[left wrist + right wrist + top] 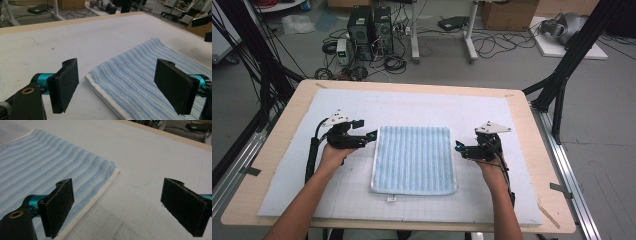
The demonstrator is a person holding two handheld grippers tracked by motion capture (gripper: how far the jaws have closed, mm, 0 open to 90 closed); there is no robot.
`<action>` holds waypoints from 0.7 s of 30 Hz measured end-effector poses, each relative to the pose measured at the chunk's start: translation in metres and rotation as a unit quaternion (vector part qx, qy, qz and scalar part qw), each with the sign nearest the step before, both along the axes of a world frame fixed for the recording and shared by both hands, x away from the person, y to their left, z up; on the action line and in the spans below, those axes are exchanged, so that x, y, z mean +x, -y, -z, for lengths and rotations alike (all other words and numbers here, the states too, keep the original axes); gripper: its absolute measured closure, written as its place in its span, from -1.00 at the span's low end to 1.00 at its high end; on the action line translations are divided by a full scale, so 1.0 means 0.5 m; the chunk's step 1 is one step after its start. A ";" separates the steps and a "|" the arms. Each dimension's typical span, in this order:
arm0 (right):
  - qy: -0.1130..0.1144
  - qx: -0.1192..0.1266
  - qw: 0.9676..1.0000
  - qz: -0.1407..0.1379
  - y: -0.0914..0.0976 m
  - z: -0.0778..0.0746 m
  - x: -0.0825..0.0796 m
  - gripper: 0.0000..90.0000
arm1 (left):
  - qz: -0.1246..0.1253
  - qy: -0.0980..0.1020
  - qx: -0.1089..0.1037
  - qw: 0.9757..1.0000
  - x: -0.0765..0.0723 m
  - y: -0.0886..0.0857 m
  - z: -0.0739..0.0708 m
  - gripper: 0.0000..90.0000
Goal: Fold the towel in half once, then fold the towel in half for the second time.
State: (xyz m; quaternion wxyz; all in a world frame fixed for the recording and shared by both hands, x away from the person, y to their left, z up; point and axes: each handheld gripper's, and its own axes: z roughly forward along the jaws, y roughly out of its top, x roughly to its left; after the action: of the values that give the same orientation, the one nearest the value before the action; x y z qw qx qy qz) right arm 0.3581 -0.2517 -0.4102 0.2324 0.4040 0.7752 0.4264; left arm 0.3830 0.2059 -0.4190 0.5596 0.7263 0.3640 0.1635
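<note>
Flanking towel, 2 open claws

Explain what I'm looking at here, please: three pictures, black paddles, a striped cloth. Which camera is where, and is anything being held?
No robot arm here: a person holds a hand-held gripper in each hand. The high view looks down on the table from above the person's side. There the left gripper sits beside the left edge of a folded blue striped towel, and the right gripper beside its right edge. The towel lies flat on a white mat.

The other two pictures come from cameras riding on the grippers, looking along the black jaws. In both, the jaws stand wide apart with nothing between them: the left gripper hovers above the towel's corner, the right gripper beside the towel's edge. Nothing is held.
</note>
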 end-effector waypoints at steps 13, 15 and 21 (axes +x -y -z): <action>0.001 0.003 1.000 0.002 -0.002 0.000 0.001 -0.76 | -0.011 -0.016 0.005 1.000 0.008 -0.007 0.003 -0.52; -0.002 0.005 1.000 0.003 -0.001 0.002 0.003 -0.76 | -0.017 -0.018 0.001 1.000 0.011 -0.011 0.002 -0.56; -0.004 0.009 1.000 -0.002 -0.005 0.003 0.002 -0.76 | -0.024 -0.017 -0.001 1.000 0.014 -0.015 0.000 -0.56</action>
State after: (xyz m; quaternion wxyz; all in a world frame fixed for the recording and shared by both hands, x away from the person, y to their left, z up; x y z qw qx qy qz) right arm 0.3593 -0.2494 -0.4114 0.2248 0.4058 0.7733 0.4322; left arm 0.3901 0.2131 -0.4193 0.5499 0.7197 0.3907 0.1641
